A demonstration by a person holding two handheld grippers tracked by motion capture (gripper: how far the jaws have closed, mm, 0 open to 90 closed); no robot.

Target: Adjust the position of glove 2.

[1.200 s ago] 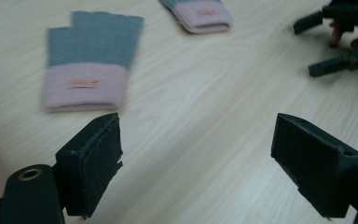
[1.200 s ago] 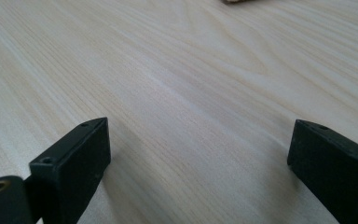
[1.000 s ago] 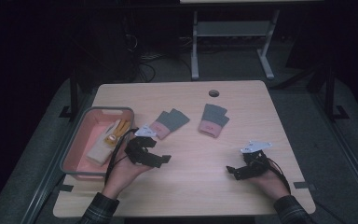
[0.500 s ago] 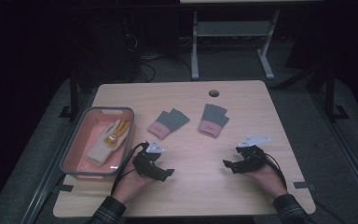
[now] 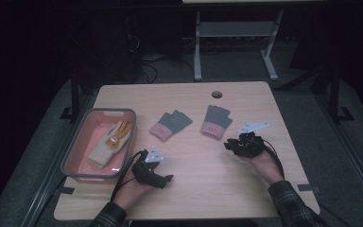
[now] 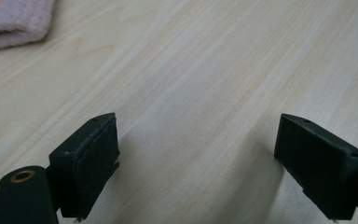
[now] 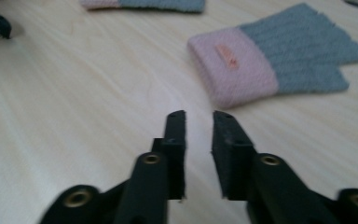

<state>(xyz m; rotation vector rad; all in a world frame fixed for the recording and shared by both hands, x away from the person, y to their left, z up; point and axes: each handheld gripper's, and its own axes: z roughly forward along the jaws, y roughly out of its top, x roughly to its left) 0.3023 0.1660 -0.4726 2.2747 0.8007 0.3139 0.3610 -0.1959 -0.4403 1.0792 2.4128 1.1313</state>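
Note:
Two grey gloves with pink cuffs lie mid-table, the left glove (image 5: pixel 170 125) and the right glove (image 5: pixel 216 121). My right gripper (image 5: pixel 231 144) hovers just in front of the right glove (image 7: pixel 275 60), pointing at its cuff. Its jaws (image 7: pixel 199 114) have just been closing to a narrow gap with nothing between them. My left gripper (image 5: pixel 168 178) rests low over bare wood at the front left, its jaws (image 6: pixel 196 135) wide open and empty. A pink cuff edge (image 6: pixel 14 18) shows at the top left of the left gripper view.
A pink bin (image 5: pixel 75 146) stands at the table's left edge with a cream and yellow glove (image 5: pixel 111 142) inside. A round cable hole (image 5: pixel 216 94) sits near the far edge. A metal stand (image 5: pixel 236 28) is beyond the table.
My left hand has sunk toward the table and drifted nearer the front edge. My right hand has moved forward toward the right glove, and its jaws have narrowed.

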